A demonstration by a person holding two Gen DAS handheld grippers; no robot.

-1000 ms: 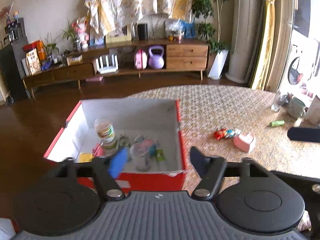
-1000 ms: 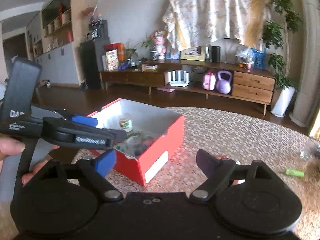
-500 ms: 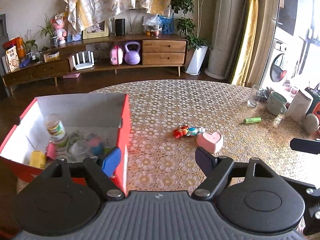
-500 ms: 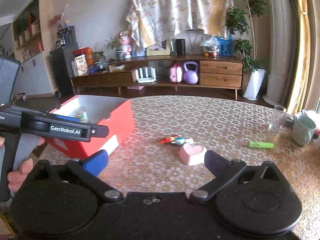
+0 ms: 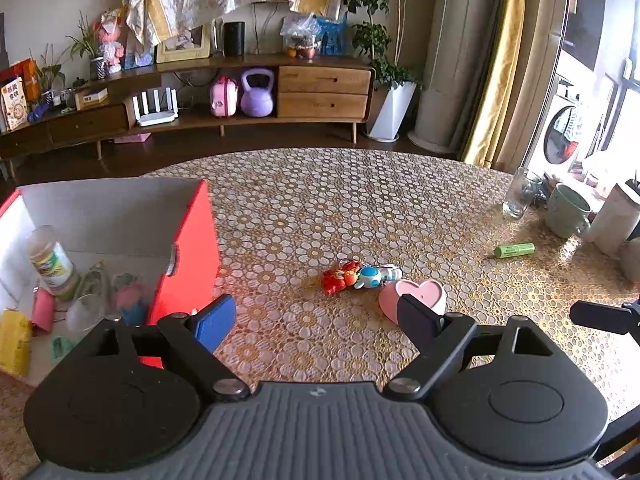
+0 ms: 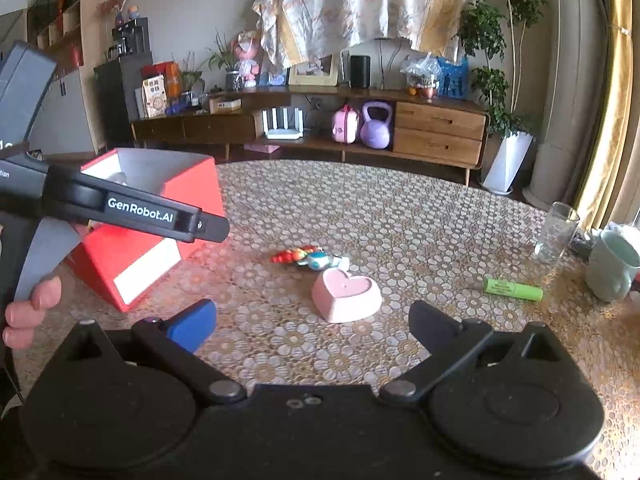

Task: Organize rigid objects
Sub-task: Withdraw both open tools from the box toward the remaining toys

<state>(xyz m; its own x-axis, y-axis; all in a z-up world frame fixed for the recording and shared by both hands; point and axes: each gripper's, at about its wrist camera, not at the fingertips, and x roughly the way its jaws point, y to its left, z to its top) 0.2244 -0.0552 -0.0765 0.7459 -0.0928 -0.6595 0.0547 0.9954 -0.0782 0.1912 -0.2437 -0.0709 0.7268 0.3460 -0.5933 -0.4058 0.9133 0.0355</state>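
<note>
The left gripper (image 5: pixel 312 316) has nothing between its jaws, and they are spreading wider. The right gripper (image 6: pixel 312 320) is wide apart and empty too. A pink heart dish (image 6: pixel 346 294) sits in the middle of the frame on the flowery table (image 6: pixel 400 220), touching a small bright toy (image 6: pixel 308 257) just above it. A green tube (image 6: pixel 513 289) lies at the right. The red box (image 5: pixel 188 256) at the left holds a bottle (image 5: pixel 52 262) and other small things

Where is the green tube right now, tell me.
The green tube lies flat on the patterned tablecloth at the right of both wrist views, apart from the pink heart-shaped dish to its left and short of the glass and green mug.
</note>
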